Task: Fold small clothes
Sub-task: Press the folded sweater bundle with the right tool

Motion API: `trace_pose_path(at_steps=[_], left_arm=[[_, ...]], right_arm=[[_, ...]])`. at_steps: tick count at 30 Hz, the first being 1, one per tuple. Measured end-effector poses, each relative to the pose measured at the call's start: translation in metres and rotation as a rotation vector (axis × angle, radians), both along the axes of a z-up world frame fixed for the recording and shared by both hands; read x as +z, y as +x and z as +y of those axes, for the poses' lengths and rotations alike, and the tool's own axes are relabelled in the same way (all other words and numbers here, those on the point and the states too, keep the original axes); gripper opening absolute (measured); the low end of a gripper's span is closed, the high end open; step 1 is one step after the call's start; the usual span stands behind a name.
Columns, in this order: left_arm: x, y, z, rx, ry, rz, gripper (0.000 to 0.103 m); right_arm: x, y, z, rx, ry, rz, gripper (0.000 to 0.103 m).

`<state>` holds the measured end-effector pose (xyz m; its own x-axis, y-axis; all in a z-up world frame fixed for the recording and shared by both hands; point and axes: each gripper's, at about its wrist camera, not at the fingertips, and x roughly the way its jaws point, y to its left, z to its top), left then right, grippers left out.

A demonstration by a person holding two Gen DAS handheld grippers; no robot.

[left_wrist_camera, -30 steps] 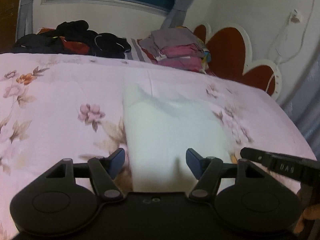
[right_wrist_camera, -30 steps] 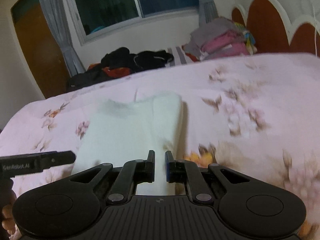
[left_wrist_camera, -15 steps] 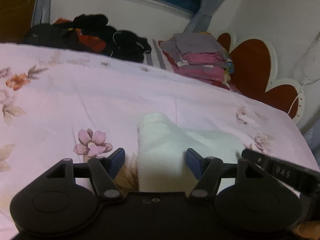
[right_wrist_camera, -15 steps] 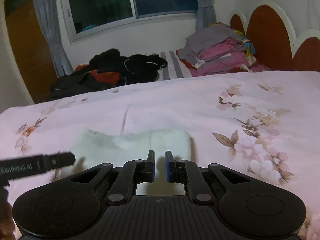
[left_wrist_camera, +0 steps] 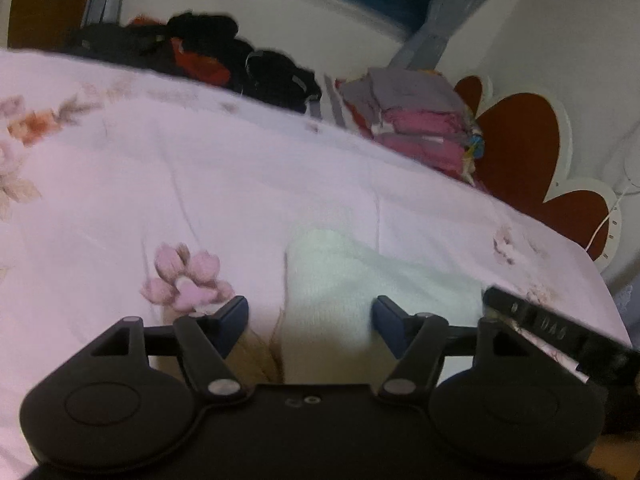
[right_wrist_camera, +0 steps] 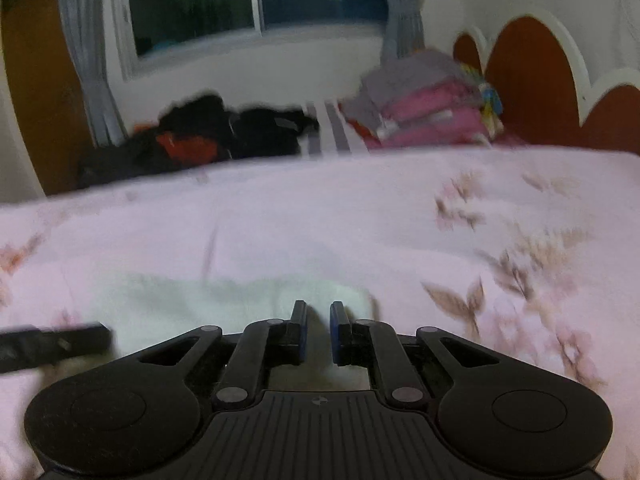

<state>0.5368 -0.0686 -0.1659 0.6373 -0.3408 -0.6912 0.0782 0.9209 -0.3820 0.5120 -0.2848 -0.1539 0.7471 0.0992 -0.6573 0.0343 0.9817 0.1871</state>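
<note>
Both of my tongs have dropped low toward the bed over the last second, so the folded white knit garment (left_wrist_camera: 340,292) that filled the view before now shows as a short foreshortened slab just ahead of the fingers. My left gripper (left_wrist_camera: 310,322) stands wide open, its blue-padded fingertips (left_wrist_camera: 232,316) spread to either side of the garment's near end, which lies between them without clearly touching either pad. My right gripper (right_wrist_camera: 318,330) has its jaws drawn nearly together with a slim gap, and white cloth shows in and below that gap; I cannot tell whether it actually pinches the cloth. From the right wrist view the garment (right_wrist_camera: 224,300) stretches leftward from the fingers, with its thicker folded edge just beside them. I judge the step in hand is taking the near hem for the next fold, so I want both tongs level, gripping the same layer count, and lifting together so the fold line stays straight. Under it all lies the pink floral bedsheet (left_wrist_camera: 200,184); well beyond sit a stack of folded pink and grey clothes (left_wrist_camera: 416,120) and a heap of dark unfolded clothing (left_wrist_camera: 224,56).
</note>
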Motion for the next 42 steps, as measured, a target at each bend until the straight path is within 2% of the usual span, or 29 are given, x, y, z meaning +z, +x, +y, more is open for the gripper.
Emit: trace_pose_path(at_steps=[3, 5, 9, 13, 16, 21, 24, 27, 29, 31, 36, 42], left_arm=[[-0.006, 0.001, -0.004, -0.001, 0.026, -0.012, 0.071], [-0.005, 0.001, -0.005, -0.008, 0.033, -0.014, 0.072], [-0.003, 0.003, -0.007, -0.017, 0.042, -0.006, 0.073], [-0.001, 0.003, -0.009, -0.016, 0.051, 0.0, 0.073], [0.001, 0.002, -0.01, -0.017, 0.061, 0.0, 0.073], [0.003, 0.001, -0.014, -0.015, 0.086, -0.004, 0.074], [0.005, -0.001, -0.016, -0.021, 0.106, -0.011, 0.074], [0.006, -0.002, -0.018, -0.029, 0.121, -0.014, 0.074], [0.008, -0.003, -0.02, -0.035, 0.137, -0.018, 0.074], [0.011, -0.006, -0.021, -0.041, 0.149, -0.019, 0.073], [0.026, -0.025, -0.016, -0.066, 0.139, -0.037, 0.071], [0.025, -0.061, -0.007, -0.103, 0.142, -0.028, 0.071]], right_arm=[[-0.014, 0.012, 0.005, 0.01, -0.043, 0.058, 0.009], [-0.022, 0.013, -0.001, -0.006, -0.058, 0.05, 0.009], [-0.026, 0.021, -0.014, -0.057, -0.049, 0.087, 0.009], [-0.018, 0.017, -0.005, -0.004, -0.112, 0.084, 0.01], [-0.004, 0.004, -0.008, -0.015, -0.054, 0.038, 0.01], [0.015, -0.016, 0.006, 0.088, -0.056, 0.001, 0.01], [0.013, -0.027, 0.01, 0.102, -0.068, 0.006, 0.01], [-0.004, -0.03, 0.007, 0.087, -0.11, 0.06, 0.01], [-0.011, -0.031, 0.002, 0.075, -0.118, 0.064, 0.01], [-0.005, -0.031, -0.001, 0.055, -0.098, 0.077, 0.01], [0.019, -0.061, 0.0, 0.077, -0.036, 0.01, 0.01], [0.015, -0.096, 0.004, 0.111, -0.079, 0.018, 0.01]])
